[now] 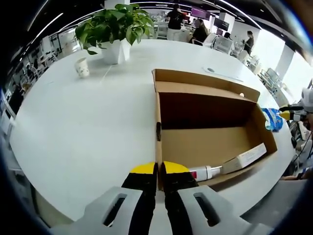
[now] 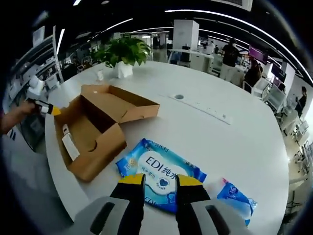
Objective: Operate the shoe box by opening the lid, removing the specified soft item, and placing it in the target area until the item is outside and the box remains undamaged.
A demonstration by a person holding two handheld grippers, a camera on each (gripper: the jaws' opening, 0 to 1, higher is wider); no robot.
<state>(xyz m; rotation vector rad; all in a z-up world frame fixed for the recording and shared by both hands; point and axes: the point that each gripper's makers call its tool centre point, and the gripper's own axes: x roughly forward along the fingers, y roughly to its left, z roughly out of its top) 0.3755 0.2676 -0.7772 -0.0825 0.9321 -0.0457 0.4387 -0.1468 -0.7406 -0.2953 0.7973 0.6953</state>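
Two grippers split the job: one steadies the open shoe box, the other sets the wipes down outside it.

On the left, the left gripper [image 1: 160, 172] has its jaws pinched together on the near wall of the shoe box [image 1: 205, 142], most likely to keep it from sliding or tearing; the lid is folded back, and a small tube [image 1: 205, 172] and a flat white carton [image 1: 244, 157] lie inside. On the right, the right gripper [image 2: 160, 188] has its jaws slightly apart over the blue wipes pack [image 2: 161, 174], which lies flat on the white table [image 2: 234, 142] just beside the box; whether the pads touch it, I cannot tell. A second blue packet [image 2: 234, 196] lies further right. The table is broad, white and rounded, with a potted plant [image 1: 116, 29] and a paper cup [image 1: 82, 67] at the far side, in an open-plan office with people seated beyond.
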